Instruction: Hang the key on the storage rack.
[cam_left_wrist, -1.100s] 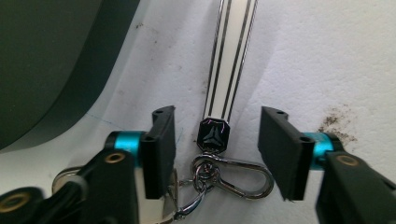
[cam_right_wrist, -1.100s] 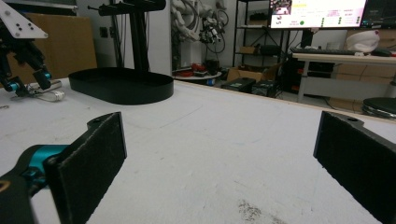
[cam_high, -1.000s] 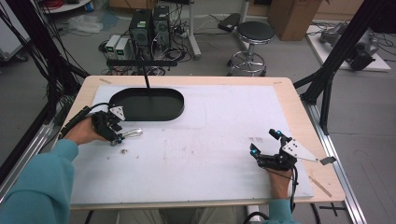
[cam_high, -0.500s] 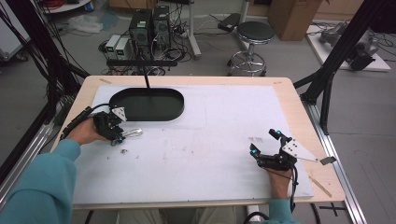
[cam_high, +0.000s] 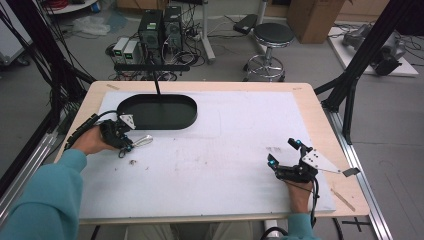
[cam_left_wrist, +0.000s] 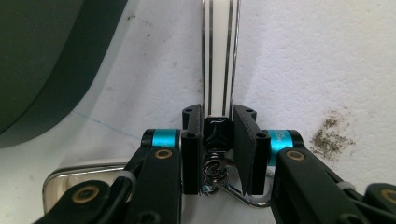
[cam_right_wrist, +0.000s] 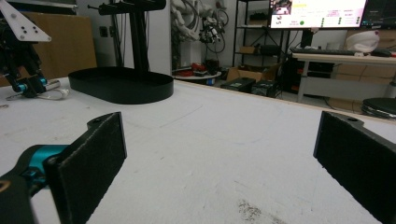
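White foam sheet (cam_high: 220, 165) covers the wooden table, a black oval tray (cam_high: 158, 111) lying just beyond the left gripper (cam_left_wrist: 218, 140). Its 2 jaws pinch the dark end of a white, chrome-edged strap (cam_left_wrist: 219, 56), which runs straight ahead from between them. Well apart, the right gripper (cam_right_wrist: 219, 163) rests with jaws spread wide, nothing between them.

White-topped table (cam_high: 230, 165), black tray (cam_high: 159, 111)
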